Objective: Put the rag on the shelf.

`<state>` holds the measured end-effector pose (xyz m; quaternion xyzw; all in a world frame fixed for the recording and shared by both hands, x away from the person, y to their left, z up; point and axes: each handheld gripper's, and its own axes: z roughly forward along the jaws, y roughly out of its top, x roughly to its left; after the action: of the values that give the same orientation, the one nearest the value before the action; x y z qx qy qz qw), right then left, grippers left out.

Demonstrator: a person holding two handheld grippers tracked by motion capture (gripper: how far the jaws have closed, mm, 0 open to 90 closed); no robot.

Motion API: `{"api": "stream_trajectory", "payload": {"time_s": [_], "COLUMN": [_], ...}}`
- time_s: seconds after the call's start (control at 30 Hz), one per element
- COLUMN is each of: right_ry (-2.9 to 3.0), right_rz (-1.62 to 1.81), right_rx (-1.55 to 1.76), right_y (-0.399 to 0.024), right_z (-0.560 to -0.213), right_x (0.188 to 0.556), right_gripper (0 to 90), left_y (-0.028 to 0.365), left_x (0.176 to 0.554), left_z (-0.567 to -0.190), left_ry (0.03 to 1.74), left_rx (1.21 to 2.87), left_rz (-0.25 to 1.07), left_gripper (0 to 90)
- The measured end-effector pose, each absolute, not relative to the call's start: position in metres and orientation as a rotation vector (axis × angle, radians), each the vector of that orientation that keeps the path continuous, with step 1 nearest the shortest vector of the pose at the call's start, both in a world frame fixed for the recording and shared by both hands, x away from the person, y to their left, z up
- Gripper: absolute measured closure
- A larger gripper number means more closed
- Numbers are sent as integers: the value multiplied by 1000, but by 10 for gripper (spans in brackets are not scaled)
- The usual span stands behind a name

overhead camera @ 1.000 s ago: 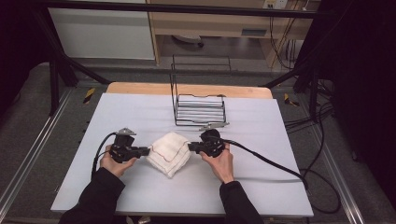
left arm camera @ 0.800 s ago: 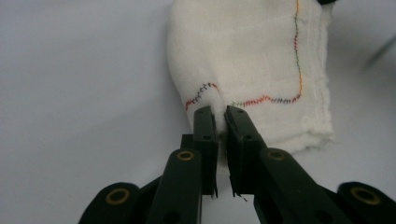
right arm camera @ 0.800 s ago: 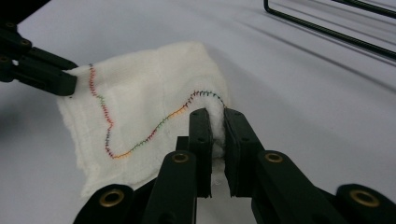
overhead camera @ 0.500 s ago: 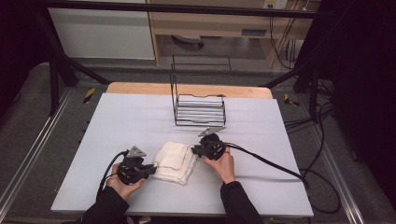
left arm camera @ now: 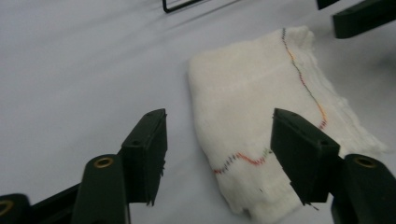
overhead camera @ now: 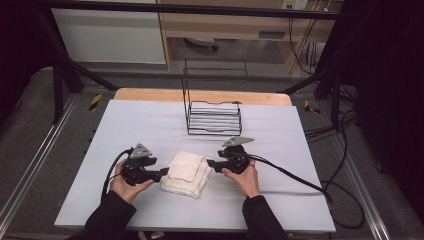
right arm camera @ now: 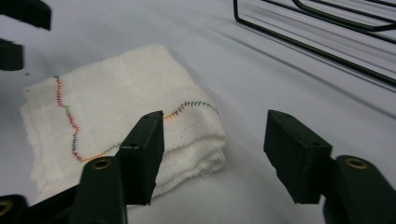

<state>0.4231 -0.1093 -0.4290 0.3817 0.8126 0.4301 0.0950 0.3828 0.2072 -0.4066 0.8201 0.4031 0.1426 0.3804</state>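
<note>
Pale grey worktop (overhead camera: pixel 125 125), folded white cloth (overhead camera: pixel 187 173) lying flat near its front middle, left claw (overhead camera: pixel 163 173) and right claw (overhead camera: pixel 210 163) flanking it, both just spread, gripping nothing, wire rack (overhead camera: pixel 214 119) behind.

A folded white woven cloth (overhead camera: pixel 186 173) bears a wavy stitched line running red, orange, green and dark blue, lying on a pale grey-lavender tabletop (overhead camera: pixel 280 130) near a black wire rack (overhead camera: pixel 214 118).
</note>
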Motion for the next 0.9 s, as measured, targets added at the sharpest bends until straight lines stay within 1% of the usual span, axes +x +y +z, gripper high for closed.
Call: {"api": "stream_trajectory", "payload": {"time_s": [0.03,0.07,0.1,0.17,0.2,0.23,0.27,0.33,0.5,0.63,0.73,0.83,0.9], "right_ry": [2410,2410,2410,2399,2399,2386,2386,2381,2352,2334,2330,2332,2331], "right_rz": [1284,1282,1282,1275,1270,1266,1266,1262,1287,1286,1285,1288,1290], "right_rx": [1138,1144,1144,1156,1168,1188,1188,1203,1254,1270,1289,1287,1285], "right_y": [-112,-119,-119,-126,-130,-139,-139,-147,-165,-174,-176,-175,-174], "right_z": [-428,-427,-427,-427,-427,-429,-429,-430,-433,-435,-436,-437,-438], "right_x": [422,419,419,416,415,413,413,411,404,398,396,396,397], "right_gripper": [336,256,256,185,169,117,117,85,58,48,41,38,39], "left_y": [206,203,203,200,198,196,195,192,182,177,176,176,176], "left_x": [388,398,398,408,414,418,422,430,446,458,462,463,465], "left_z": [-408,-410,-410,-413,-415,-416,-417,-420,-426,-434,-439,-441,-443], "left_ry": [1029,1034,1034,1041,1049,1051,1057,1061,1068,1078,1072,1072,1082], "left_rx": [2091,2101,2101,2110,2103,2101,2097,2094,2091,2094,2099,2102,2097], "left_rz": [361,373,373,369,356,351,347,353,328,295,276,245,224], "left_gripper": [341,305,293,286,280,261,261,254,247,314,406,469,493]}}
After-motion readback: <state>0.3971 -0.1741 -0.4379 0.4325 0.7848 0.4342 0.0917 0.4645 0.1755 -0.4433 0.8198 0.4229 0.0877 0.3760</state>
